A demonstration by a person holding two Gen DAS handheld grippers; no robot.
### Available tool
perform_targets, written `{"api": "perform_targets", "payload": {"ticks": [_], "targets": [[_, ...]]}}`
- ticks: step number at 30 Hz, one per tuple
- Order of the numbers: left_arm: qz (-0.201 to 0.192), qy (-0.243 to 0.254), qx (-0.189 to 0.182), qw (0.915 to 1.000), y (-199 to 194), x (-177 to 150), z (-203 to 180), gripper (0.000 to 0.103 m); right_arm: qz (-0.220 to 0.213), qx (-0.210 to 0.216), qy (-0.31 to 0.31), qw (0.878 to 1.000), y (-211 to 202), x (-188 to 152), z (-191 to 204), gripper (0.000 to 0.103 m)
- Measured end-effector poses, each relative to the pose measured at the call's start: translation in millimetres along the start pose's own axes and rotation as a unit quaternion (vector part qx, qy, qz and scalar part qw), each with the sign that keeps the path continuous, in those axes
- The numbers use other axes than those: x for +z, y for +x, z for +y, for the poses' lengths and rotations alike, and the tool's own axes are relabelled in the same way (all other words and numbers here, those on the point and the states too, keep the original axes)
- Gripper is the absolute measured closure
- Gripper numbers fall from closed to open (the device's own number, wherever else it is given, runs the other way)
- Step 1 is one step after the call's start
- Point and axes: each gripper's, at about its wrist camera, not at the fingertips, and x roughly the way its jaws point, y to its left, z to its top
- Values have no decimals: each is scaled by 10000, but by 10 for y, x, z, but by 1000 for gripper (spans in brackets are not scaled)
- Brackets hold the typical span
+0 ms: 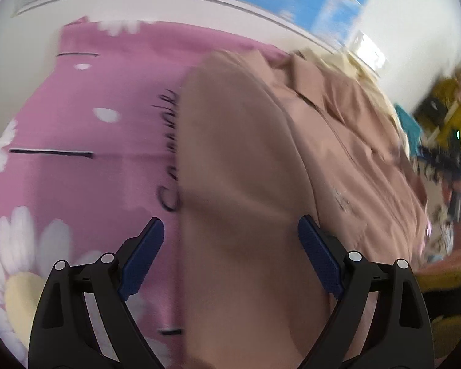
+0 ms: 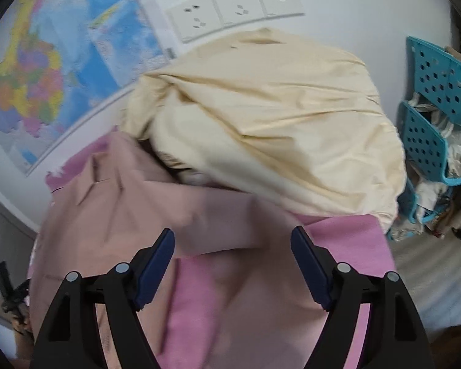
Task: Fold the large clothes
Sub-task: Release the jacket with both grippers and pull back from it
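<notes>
A dusty-pink collared jacket [image 1: 261, 153] lies spread on a pink sheet with white daisies [image 1: 76, 117]. My left gripper [image 1: 230, 233] hovers open over the jacket's folded side, its blue pads apart with nothing pinched. In the right wrist view the same jacket [image 2: 132, 209] lies with a sleeve folded across toward the right. My right gripper [image 2: 232, 243] stands open just above that sleeve and grips nothing.
A bulky cream cloth heap [image 2: 276, 123] sits behind the jacket against the wall. A wall map [image 2: 46, 61] and a socket strip [image 2: 236, 9] are behind it. Teal perforated baskets [image 2: 433, 117] with clutter stand at the right.
</notes>
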Motion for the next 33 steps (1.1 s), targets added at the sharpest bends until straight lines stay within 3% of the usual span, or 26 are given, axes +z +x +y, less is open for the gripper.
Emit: {"api": "perform_targets", "payload": {"ticks": [3, 4, 5, 8, 11, 12, 13, 14, 15, 16, 17, 20, 22, 26, 29, 31, 32, 33], "targets": [[196, 37, 172, 9997, 122, -9, -55, 61, 14, 87, -147, 9999, 17, -39, 64, 27], [182, 26, 248, 9995, 122, 5, -48, 92, 17, 79, -209, 9997, 10, -80, 97, 27], [135, -19, 341, 9993, 98, 32, -27, 99, 19, 73, -274, 9996, -7, -117, 166, 27], [-200, -326, 904, 9952, -153, 187, 145, 99, 38, 206, -379, 9991, 16, -126, 241, 27], [-580, -679, 1663, 9820, -544, 437, 419, 98, -23, 177, -539, 9984, 5, -100, 311, 27], [-658, -849, 2006, 9738, -669, 549, 548, 94, -80, 163, -598, 9980, -6, -84, 330, 27], [-640, -1001, 2303, 9658, -712, 616, 627, 79, -101, 166, -645, 9977, -8, -75, 346, 27], [-565, -1116, 2756, 9531, -730, 677, 700, 53, -108, 157, -679, 9975, 4, -61, 362, 27], [-448, -1202, 3561, 9256, -720, 746, 751, 44, -110, 132, -706, 9974, 25, -47, 381, 27], [-481, -1172, 3883, 9128, -716, 785, 746, 47, -90, 124, -749, 9971, 51, -39, 406, 27], [-518, -1059, 3846, 9155, -703, 808, 699, 43, -54, 119, -839, 9964, 96, -19, 453, 27], [-755, -865, 2884, 9506, -642, 834, 453, 27, -48, 95, -1210, 9926, 226, 40, 660, 27], [-698, -515, 2488, 9647, -480, 884, 222, 25, -118, 13, -1501, 9886, 332, 114, 846, 27], [-529, 47, 1755, 9831, -31, 1000, -169, 25, -310, -155, -2309, 9724, 683, 330, 1382, 27], [-363, 292, 1353, 9897, 362, 1103, -418, 25, -275, -387, -2752, 9602, 1070, 493, 1705, 27], [-265, 350, 1155, 9923, 557, 1139, -510, 25, -14, -578, -2897, 9554, 1411, 623, 1820, 42], [-217, 377, 1076, 9932, 616, 1158, -510, 25, 107, -597, -2896, 9552, 1508, 675, 1825, 80], [-162, 420, 1020, 9938, 702, 1177, -564, 25, 363, -533, -2854, 9562, 1623, 766, 1806, 100]]}}
